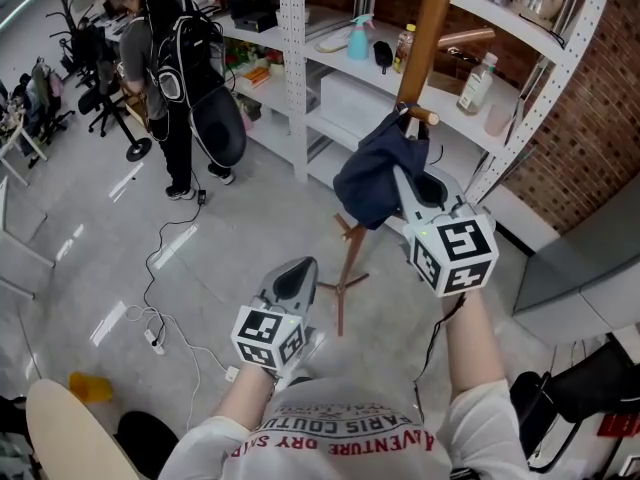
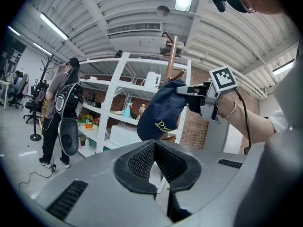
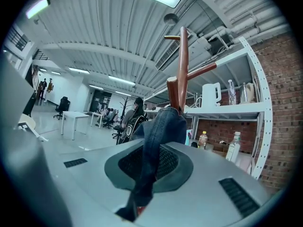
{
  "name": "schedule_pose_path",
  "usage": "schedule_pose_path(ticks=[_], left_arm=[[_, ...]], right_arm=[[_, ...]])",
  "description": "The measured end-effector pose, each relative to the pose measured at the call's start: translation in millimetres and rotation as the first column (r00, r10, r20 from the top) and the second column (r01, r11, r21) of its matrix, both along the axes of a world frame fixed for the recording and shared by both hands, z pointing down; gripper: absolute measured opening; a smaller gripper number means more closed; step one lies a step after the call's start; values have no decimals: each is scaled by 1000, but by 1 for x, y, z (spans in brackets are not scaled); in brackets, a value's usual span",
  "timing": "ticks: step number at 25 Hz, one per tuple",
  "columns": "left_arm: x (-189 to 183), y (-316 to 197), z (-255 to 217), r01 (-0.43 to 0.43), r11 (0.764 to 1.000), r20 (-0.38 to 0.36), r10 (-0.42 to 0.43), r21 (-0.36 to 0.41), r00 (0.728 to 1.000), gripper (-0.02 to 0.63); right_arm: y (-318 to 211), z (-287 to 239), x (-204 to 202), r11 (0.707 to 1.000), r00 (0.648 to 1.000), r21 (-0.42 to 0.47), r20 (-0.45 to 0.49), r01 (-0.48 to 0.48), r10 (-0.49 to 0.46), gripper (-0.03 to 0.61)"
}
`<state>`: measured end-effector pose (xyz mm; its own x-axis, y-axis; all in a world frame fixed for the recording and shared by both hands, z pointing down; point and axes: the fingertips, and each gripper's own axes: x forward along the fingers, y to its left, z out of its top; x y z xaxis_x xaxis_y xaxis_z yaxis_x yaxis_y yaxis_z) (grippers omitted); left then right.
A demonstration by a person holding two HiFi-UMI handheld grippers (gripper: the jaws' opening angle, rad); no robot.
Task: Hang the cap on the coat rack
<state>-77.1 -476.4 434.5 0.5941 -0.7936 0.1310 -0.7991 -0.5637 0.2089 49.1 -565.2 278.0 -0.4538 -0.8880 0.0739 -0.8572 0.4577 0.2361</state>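
A navy cap (image 1: 372, 180) hangs beside the wooden coat rack (image 1: 430, 38), its top close under a short peg (image 1: 421, 116). My right gripper (image 1: 402, 180) is shut on the cap's edge. In the right gripper view the cap's fabric (image 3: 158, 131) runs between the pads up to a peg (image 3: 172, 91) on the coat rack (image 3: 182, 60). My left gripper (image 1: 298, 271) is lower and to the left, shut and holding nothing. In the left gripper view, my left gripper (image 2: 154, 148) points at the cap (image 2: 161, 110), which carries small yellow lettering.
White metal shelving (image 1: 296, 68) with bottles and a spray bottle (image 1: 359, 38) stands behind the rack. The rack's wooden feet (image 1: 342, 286) spread on the grey floor. A person with a black backpack (image 1: 165, 68) stands far left. Cables (image 1: 160, 258) lie on the floor. A brick wall (image 1: 600, 118) is at the right.
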Motion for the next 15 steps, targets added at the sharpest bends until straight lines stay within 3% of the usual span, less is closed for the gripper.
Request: schedule_pose_path(ticks=[10,15], left_arm=[[-3,-2,0,15,1000,5,-15,-1,1000,5],[0,-2,0,13,1000,11,-13,1,1000,5]], right_arm=[[0,31,14,998,995,-48,87,-51,55,20],[2,33,19,997,987,-32,136,-76,80,21]])
